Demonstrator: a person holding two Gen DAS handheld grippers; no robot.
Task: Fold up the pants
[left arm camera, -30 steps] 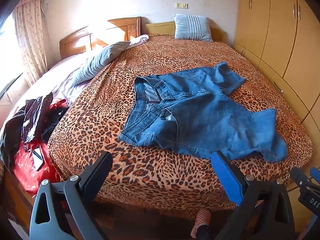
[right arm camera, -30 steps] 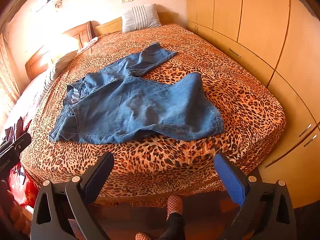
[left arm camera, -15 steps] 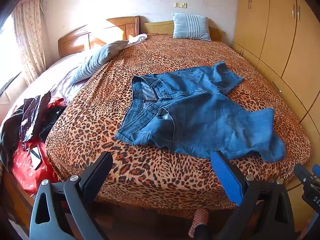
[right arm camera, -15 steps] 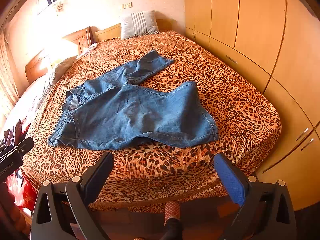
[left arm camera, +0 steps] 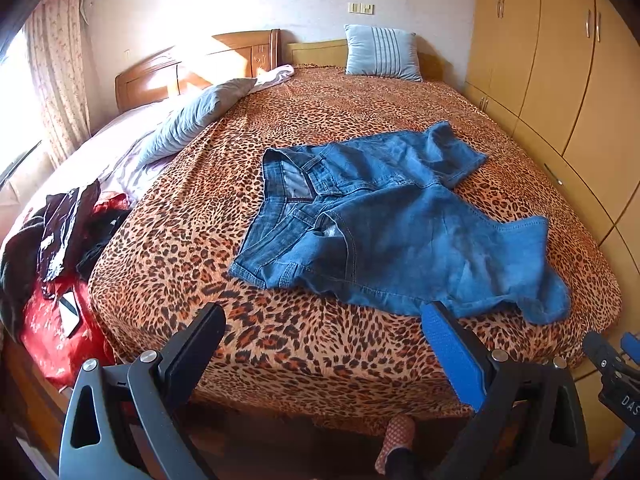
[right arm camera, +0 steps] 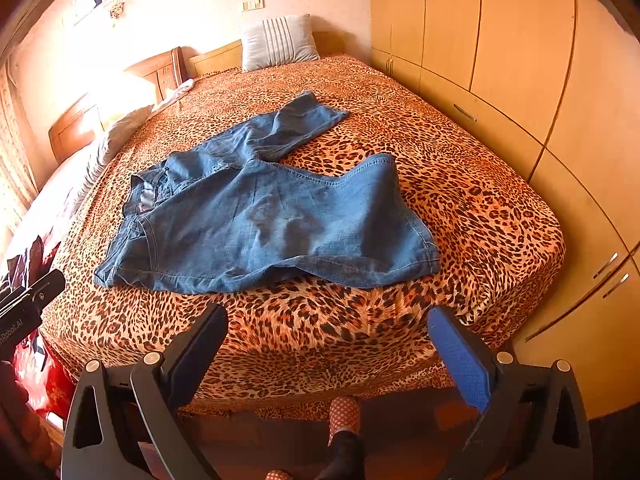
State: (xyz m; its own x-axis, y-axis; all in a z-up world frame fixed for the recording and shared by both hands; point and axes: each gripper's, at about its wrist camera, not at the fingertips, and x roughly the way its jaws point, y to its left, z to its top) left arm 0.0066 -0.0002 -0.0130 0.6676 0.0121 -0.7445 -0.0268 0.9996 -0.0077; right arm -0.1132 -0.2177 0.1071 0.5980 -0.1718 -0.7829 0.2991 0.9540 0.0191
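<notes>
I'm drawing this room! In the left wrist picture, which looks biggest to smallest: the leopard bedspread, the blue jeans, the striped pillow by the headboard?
1. Leopard-print bedspread, by far.
2. Blue denim jeans.
3. Pale blue striped pillow, which sits farthest from the camera, so it may look smaller than it really is.

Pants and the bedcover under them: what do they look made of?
Pants: blue denim, judging by the faded wash, contrast stitched seams and stiff folds. Bedcover: thin leopard-print woven cloth, smooth and matte, stretched flat; the fibre cannot be told.
</notes>
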